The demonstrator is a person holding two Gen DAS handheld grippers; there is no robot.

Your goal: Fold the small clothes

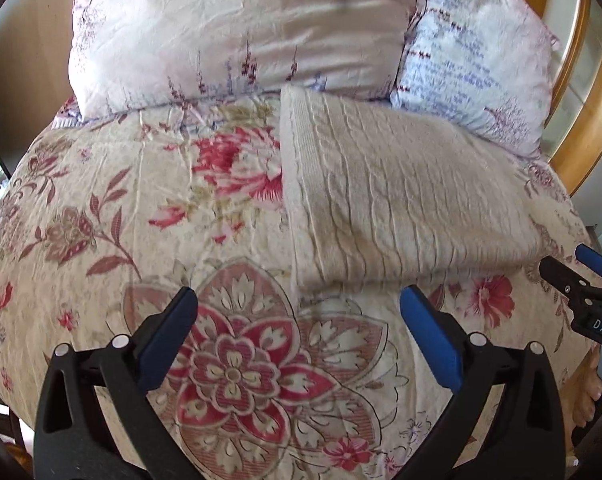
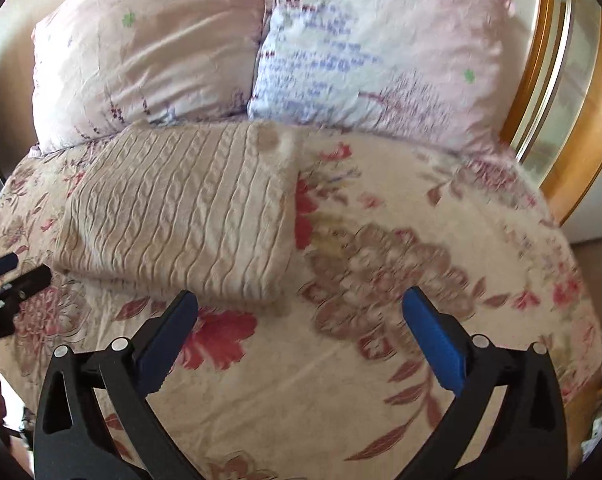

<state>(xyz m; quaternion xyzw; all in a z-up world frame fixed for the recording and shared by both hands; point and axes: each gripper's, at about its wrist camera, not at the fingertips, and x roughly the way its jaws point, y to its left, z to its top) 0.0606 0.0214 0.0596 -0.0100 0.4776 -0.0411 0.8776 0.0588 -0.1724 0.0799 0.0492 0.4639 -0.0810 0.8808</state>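
Left wrist view shows the bed [image 1: 101, 208] filling the frame, its floral cover carrying everything. Two pillows [image 1: 241, 28] lean at the top of the frame, out of the working area. At right of centre lies the folded cream knit garment [image 1: 401, 200], a compact rectangle flat on the cover just below the pillows; the fold looks finished, which is likely why nothing grips it. At the bottom of the frame the left gripper [image 1: 299, 312] hangs wide and empty, just short of the garment's near edge. In the right wrist view the right gripper [image 2: 301, 312] is likewise spread wide, holding nothing, beside the garment's lower corner.
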